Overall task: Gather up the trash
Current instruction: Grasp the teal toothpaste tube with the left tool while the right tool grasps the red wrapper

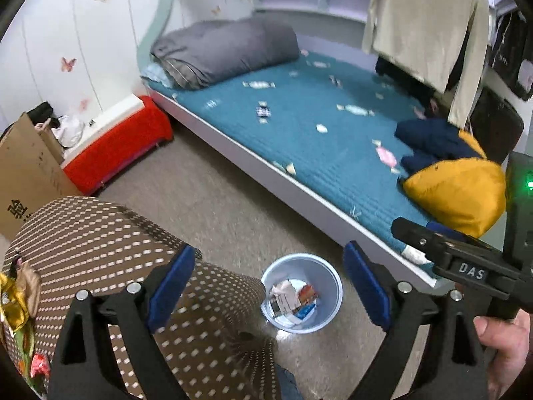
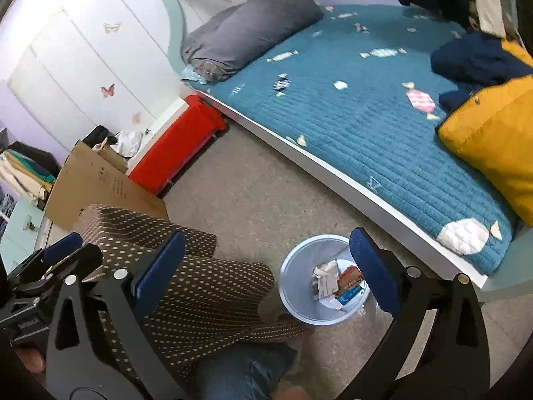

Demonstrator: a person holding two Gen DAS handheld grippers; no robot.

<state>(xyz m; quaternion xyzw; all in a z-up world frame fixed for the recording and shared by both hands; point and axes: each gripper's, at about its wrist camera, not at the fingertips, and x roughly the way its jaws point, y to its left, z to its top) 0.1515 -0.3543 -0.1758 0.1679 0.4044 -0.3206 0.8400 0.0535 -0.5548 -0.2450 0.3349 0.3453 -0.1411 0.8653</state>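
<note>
Bed: your largest thing here, the bed (image 1: 319, 140) with its teal quilted cover printed with candy shapes, runs along the far side of the floor (image 1: 213, 200), white frame edge toward you.
Duvet: a rolled grey duvet (image 1: 226, 51) lies at the head of the bed, against the wall.
Jacket: a navy and mustard jacket (image 2: 489, 100) is heaped on the right part of the bed.
Patterned cloth: a brown cloth with pale dots (image 1: 133, 266) fills the lower left of your view, just beside the bin.
Cardboard box: a flattened cardboard box (image 2: 96, 183) leans at the left, next to the red bench (image 2: 176, 146).
Bin: the pale blue waste bin (image 1: 334, 291) stands upright on the floor near the bed frame, between your two tools.
Trash: crumpled paper and small cartons (image 2: 336, 283) lie inside the bin, at its bottom.
Left hand-held gripper: your left hand-held gripper (image 1: 268, 283) hangs above the bin with its blue pads wide apart and nothing between them.
Right hand-held gripper: your right hand-held gripper (image 2: 266, 271) also stands wide, empty, tilted down over the bin; in the left wrist view its black body crosses the right edge, with your hand (image 1: 506, 350) on the handle.
</note>
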